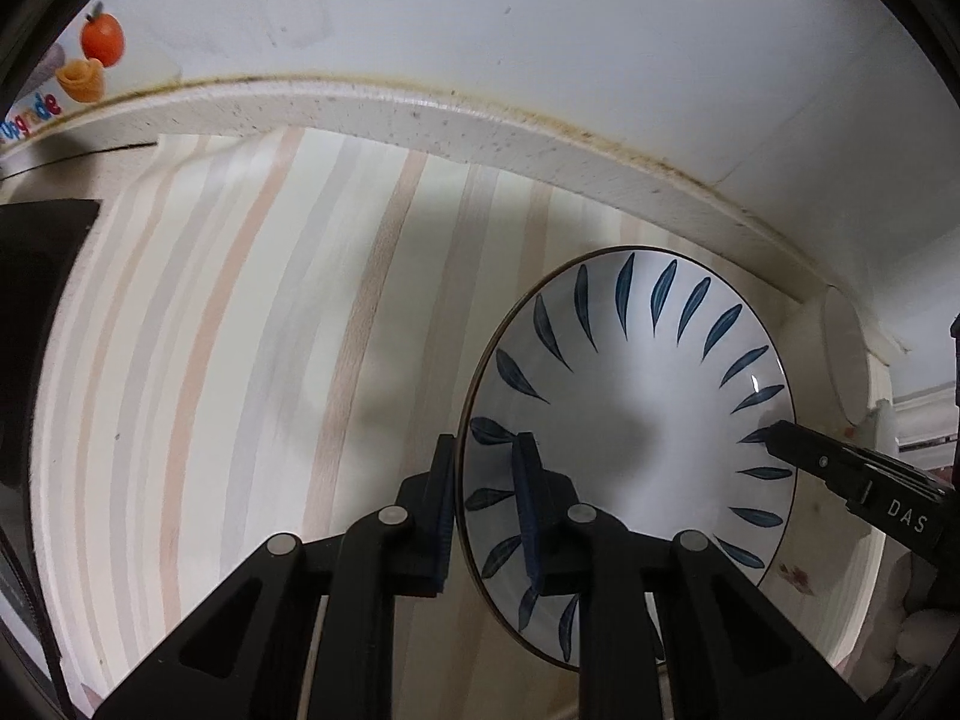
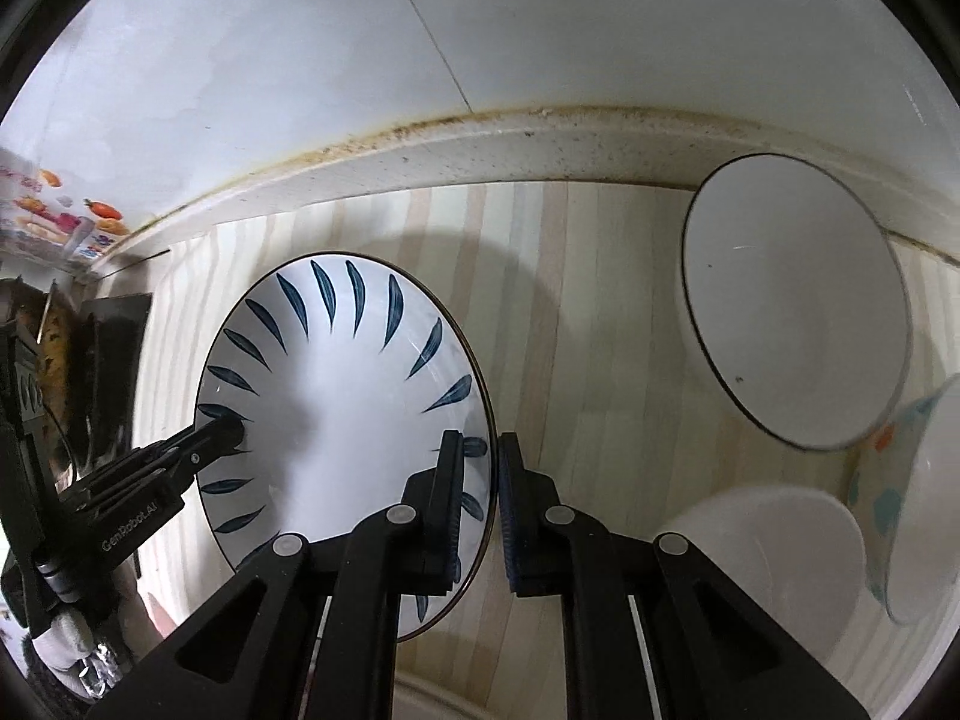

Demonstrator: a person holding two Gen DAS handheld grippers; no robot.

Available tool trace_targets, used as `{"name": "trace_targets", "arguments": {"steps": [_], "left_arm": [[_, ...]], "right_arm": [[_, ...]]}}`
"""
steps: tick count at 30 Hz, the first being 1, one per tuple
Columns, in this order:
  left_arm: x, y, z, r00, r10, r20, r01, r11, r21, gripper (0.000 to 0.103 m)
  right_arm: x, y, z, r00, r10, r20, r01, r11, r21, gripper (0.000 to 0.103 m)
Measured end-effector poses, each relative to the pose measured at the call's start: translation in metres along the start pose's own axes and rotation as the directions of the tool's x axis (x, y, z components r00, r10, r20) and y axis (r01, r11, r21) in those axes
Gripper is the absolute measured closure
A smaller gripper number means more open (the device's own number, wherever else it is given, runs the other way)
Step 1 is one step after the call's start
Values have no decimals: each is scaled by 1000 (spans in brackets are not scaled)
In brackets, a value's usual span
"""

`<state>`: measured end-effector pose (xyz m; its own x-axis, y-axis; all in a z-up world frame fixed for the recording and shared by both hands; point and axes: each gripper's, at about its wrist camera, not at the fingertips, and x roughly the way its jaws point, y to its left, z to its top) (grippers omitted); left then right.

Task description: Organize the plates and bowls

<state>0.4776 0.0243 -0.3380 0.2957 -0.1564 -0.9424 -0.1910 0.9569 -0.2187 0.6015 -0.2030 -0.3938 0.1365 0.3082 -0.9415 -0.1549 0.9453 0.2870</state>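
Observation:
A white bowl with blue leaf marks and a dark rim (image 1: 636,420) sits over the striped counter; it also shows in the right wrist view (image 2: 342,408). My left gripper (image 1: 486,510) straddles its left rim, one finger outside and one inside, closed onto the rim. My right gripper (image 2: 483,504) straddles the opposite rim the same way. Each gripper shows in the other's view, the right one (image 1: 780,435) and the left one (image 2: 228,426). A plain white bowl with a dark rim (image 2: 792,306) stands at the back right.
A speckled raised ledge (image 1: 480,126) and white wall run behind the counter. A white dish (image 2: 774,558) and a bowl with coloured dots (image 2: 894,480) lie at the right. A dark object (image 1: 42,312) stands at the left. A box with orange pictures (image 1: 90,60) is far left.

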Motion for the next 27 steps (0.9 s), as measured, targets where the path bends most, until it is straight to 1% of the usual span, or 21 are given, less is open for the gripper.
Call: {"name": "trace_targets", "arguments": {"steps": [6,10,14,21,27], "left_arm": [[-37,-7,-25,1000,-11,27,11,1000,11,87],[-59,-6,-44,999,-24,41,24,1000,13,87],[-75,-8,-74,998,-41,39,40,999,18,87],[-79,-18,-121,999,-51,11,51,997,60,87],[-66,-18,-153,999,-34,-37,37,996,83,87]], "right_arm": [[-36,5,-26,999,19,30,-19,1000,-9,90],[-59,3,-52,999,26,39,-26,1000,-10,90],[-80,1,-90,999,23,47,-23,1000,-3,90],[-98,-8,-151,999,6,43,-7,1000,26,90],[-93,-13,-194,1000,0,13,-1,999,49,90]]}}
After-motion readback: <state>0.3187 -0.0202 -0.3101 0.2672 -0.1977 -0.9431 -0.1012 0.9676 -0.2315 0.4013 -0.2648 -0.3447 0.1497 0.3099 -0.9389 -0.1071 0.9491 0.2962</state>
